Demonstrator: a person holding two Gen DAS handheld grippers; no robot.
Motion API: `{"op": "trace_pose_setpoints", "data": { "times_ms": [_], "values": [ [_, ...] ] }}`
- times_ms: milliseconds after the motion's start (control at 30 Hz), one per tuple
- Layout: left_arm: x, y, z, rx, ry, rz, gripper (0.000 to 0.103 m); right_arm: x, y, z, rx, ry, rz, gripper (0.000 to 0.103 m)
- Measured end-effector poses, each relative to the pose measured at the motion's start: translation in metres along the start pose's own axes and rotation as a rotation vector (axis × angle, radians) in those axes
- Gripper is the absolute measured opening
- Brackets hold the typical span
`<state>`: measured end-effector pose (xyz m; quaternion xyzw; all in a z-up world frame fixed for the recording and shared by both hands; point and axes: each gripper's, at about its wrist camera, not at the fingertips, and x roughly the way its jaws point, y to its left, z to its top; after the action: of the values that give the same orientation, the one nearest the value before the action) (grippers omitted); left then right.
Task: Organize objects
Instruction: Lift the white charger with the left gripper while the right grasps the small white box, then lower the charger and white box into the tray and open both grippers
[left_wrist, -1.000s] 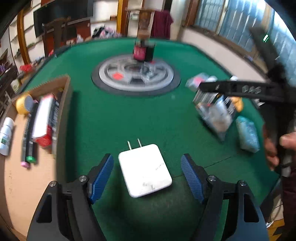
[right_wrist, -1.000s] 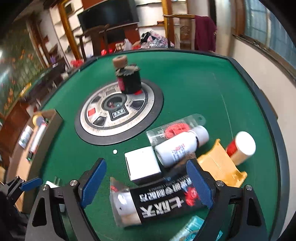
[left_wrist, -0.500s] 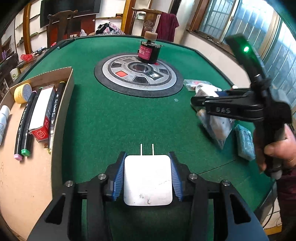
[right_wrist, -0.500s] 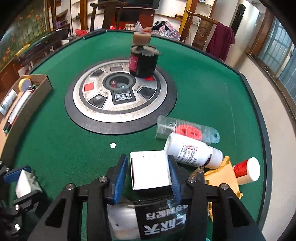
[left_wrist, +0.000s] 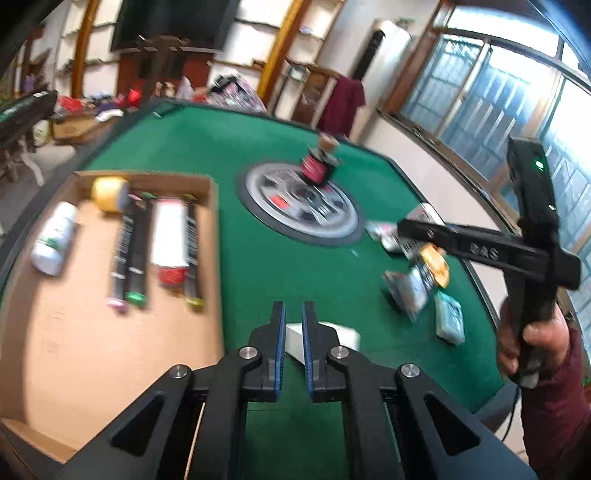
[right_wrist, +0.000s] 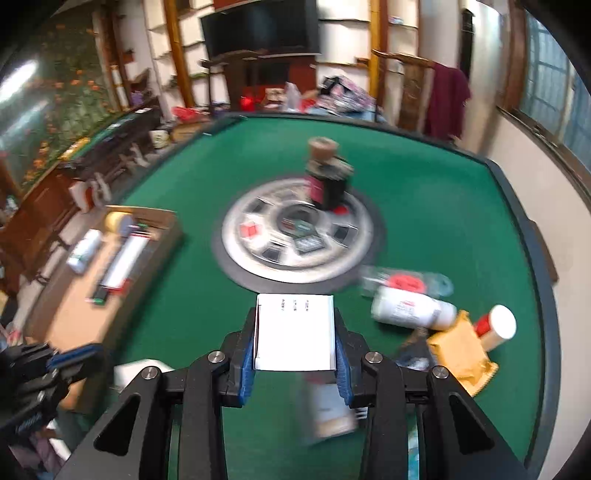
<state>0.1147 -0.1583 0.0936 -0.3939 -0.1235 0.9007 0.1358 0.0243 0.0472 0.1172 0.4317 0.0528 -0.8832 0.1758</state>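
My left gripper (left_wrist: 292, 321) is shut with nothing between its blue pads. The white charger (left_wrist: 341, 336) lies on the green felt just behind and right of its fingers. My right gripper (right_wrist: 295, 341) is shut on a small white box (right_wrist: 295, 332) and holds it above the felt. The cardboard tray (left_wrist: 92, 354) sits at left with a white bottle (left_wrist: 55, 240), a yellow tape roll (left_wrist: 109, 192), markers and a white tube. The right gripper (left_wrist: 417, 230) also shows in the left wrist view, held in a hand.
A round grey centre plate (right_wrist: 295, 240) carries a dark spool (right_wrist: 328, 177). At right lie a white bottle (right_wrist: 410, 312), a clear pack with red (right_wrist: 406, 282), a yellow packet (right_wrist: 460, 352), a red-capped jar (right_wrist: 495, 326) and a teal packet (left_wrist: 448, 319).
The left gripper let go of the charger, which slipped out to the right, and closed empty while swinging left toward the tray. The right gripper lifted the white box off the pile.
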Motion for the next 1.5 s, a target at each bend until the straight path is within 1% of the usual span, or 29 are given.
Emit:
{"op": "trace_pose_setpoints", "data": {
  "times_ms": [67,100,133,167,200,233,267,367,400,500,567,600,633,667,700,733,767,833,900,1067,1133,1200,1333,1433,1500],
  "values": [
    [-0.008,0.007,0.001,-0.011,-0.011,0.006,0.007,-0.007,0.021,0.005,-0.032,-0.017,0.032,0.038],
    [-0.008,0.007,0.0,-0.001,-0.001,0.004,0.007,-0.007,0.028,0.006,-0.044,-0.024,0.036,0.038],
    [-0.007,0.005,-0.001,0.014,0.015,0.006,0.014,-0.007,0.037,0.006,-0.062,-0.03,0.04,0.038],
    [-0.004,0.001,-0.005,0.033,0.033,0.003,0.034,-0.007,0.044,0.007,-0.073,-0.033,0.042,0.038],
    [0.0,-0.002,-0.009,0.049,0.046,0.0,0.049,-0.007,0.049,0.006,-0.075,-0.034,0.05,0.038],
    [0.004,-0.006,-0.013,0.066,0.062,0.0,0.072,-0.006,0.05,0.004,-0.071,-0.031,0.06,0.038],
    [0.007,-0.009,-0.017,0.072,0.074,0.004,0.077,-0.005,0.051,0.002,-0.065,-0.026,0.071,0.038],
    [0.024,-0.021,-0.028,0.064,0.129,0.009,0.077,-0.003,0.049,-0.009,-0.043,-0.013,0.082,0.038],
    [0.03,-0.026,-0.03,0.076,0.143,0.025,0.077,-0.003,0.047,-0.014,-0.032,-0.008,0.089,0.038],
    [0.052,-0.043,-0.038,0.151,0.164,0.107,0.078,-0.004,0.04,-0.026,-0.009,0.002,0.099,0.038],
    [0.073,-0.05,-0.043,0.198,0.208,0.174,0.078,-0.005,0.036,-0.032,0.004,0.004,0.109,0.038],
    [0.078,-0.056,-0.046,0.244,0.196,0.217,0.078,-0.005,0.033,-0.034,0.013,0.004,0.115,0.038],
    [0.083,-0.059,-0.048,0.265,0.21,0.224,0.07,-0.005,0.031,-0.037,0.019,0.004,0.121,0.038],
    [0.082,-0.061,-0.048,0.278,0.195,0.236,0.057,-0.006,0.029,-0.039,0.024,0.003,0.126,0.038],
    [0.08,-0.06,-0.046,0.274,0.19,0.238,0.05,-0.006,0.027,-0.04,0.028,0.002,0.132,0.038],
    [0.078,-0.057,-0.043,0.26,0.187,0.227,0.044,-0.007,0.026,-0.041,0.033,0.002,0.139,0.038],
    [0.074,-0.051,-0.039,0.225,0.185,0.187,0.044,-0.009,0.026,-0.042,0.037,0.002,0.146,0.038],
    [0.067,-0.042,-0.036,0.186,0.179,0.155,0.044,-0.011,0.026,-0.043,0.041,-0.003,0.163,0.038],
    [0.056,-0.035,-0.036,0.151,0.158,0.122,0.044,-0.014,0.029,-0.043,0.041,-0.008,0.181,0.038],
    [0.011,-0.016,-0.026,0.077,0.067,0.049,0.044,-0.02,0.043,-0.035,0.025,-0.018,0.217,0.038],
    [-0.011,-0.001,-0.018,0.038,0.023,0.037,0.044,-0.021,0.051,-0.03,0.008,-0.02,0.228,0.038],
    [-0.027,0.014,-0.01,0.007,-0.015,0.043,0.044,-0.022,0.063,-0.024,-0.008,-0.019,0.248,0.038],
    [-0.048,0.055,0.006,-0.059,-0.07,0.087,0.044,-0.017,0.089,-0.009,-0.038,-0.012,0.293,0.038],
    [-0.056,0.084,0.011,-0.092,-0.087,0.132,0.044,-0.009,0.115,0.005,-0.064,-0.005,0.323,0.038],
    [-0.056,0.099,0.013,-0.106,-0.081,0.154,0.044,-0.001,0.134,0.012,-0.086,0.008,0.344,0.038]
  ]
}}
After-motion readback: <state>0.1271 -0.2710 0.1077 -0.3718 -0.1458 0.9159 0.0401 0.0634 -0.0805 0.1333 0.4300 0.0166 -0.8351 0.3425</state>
